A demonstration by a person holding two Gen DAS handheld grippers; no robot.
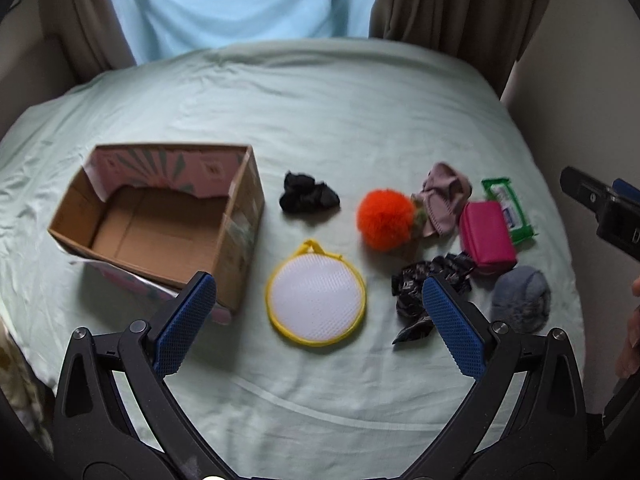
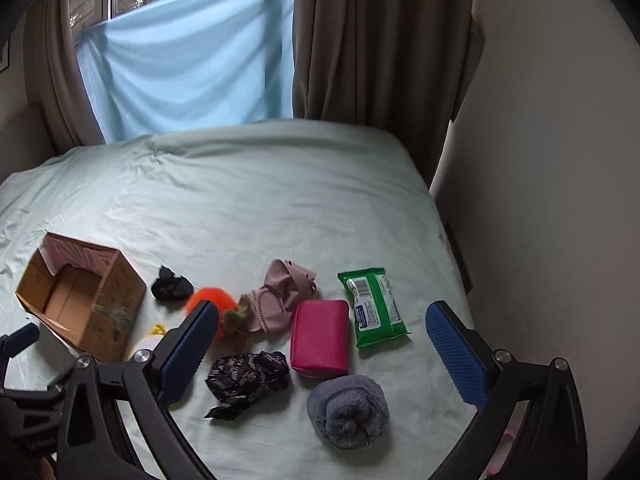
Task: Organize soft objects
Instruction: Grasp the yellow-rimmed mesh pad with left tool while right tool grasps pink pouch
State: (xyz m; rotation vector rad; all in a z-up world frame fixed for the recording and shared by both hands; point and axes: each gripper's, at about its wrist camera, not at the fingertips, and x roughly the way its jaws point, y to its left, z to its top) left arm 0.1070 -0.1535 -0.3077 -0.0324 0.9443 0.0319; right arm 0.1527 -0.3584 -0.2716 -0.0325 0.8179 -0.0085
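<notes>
Both our grippers hover above the bed (image 1: 320, 120), jaws spread apart and holding nothing. The soft things lie in a loose row at the bed's near edge. The grey rolled towel (image 2: 349, 412) sits just ahead of our right gripper (image 2: 334, 356); the cardboard box (image 1: 160, 220) lies toward the left edge, nearer our left gripper (image 1: 320, 332).

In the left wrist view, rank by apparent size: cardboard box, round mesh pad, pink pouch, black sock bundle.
1. cardboard box
2. round mesh pad
3. pink pouch and black sock bundle: too alike to rank; fisheye distortion adds doubt.
</notes>
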